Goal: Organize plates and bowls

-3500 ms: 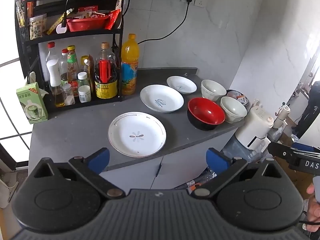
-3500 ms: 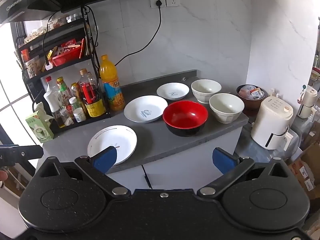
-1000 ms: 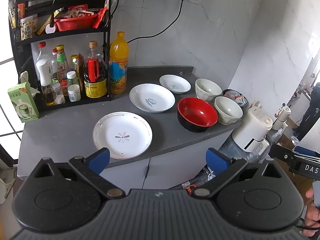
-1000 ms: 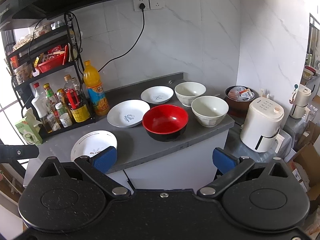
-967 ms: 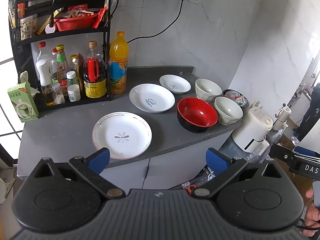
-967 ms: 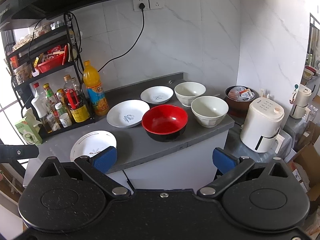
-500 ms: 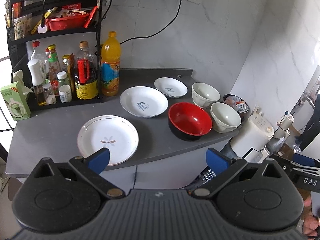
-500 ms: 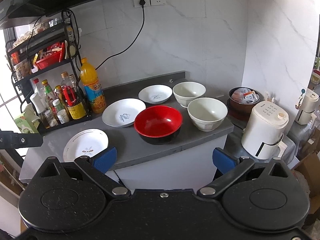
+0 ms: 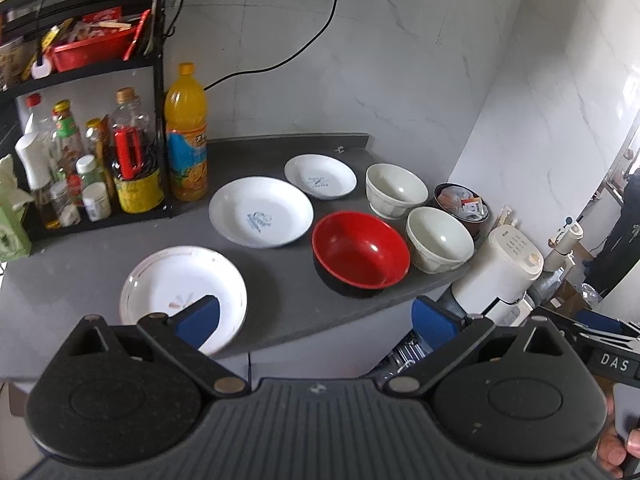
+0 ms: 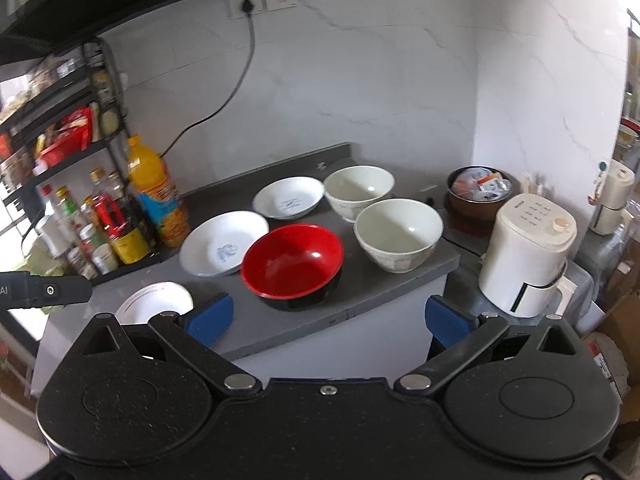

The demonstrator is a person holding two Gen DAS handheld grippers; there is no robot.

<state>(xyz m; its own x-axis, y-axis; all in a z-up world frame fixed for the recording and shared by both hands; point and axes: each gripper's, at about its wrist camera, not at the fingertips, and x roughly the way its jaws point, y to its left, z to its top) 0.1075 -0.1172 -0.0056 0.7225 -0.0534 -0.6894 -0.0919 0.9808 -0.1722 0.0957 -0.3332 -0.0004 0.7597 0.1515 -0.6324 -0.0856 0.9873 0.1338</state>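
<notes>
Both tools, left tool (image 9: 314, 316) and right tool (image 10: 326, 318), spread wide and empty off the desk (image 9: 280, 312), likely sizing up unstacked plates and bowls.

Black left gripper (image 9: 316, 318); blue fingertip pads (image 9: 198, 319); silver pivot screws (image 9: 229, 385)

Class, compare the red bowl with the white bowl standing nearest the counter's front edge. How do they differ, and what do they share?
The red bowl is red inside and black outside; the white bowl is pale all over. The red bowl looks wider and shallower, the white bowl narrower and deeper. Both stand upright and empty on the grey counter, side by side, neither touched by a gripper.
</notes>
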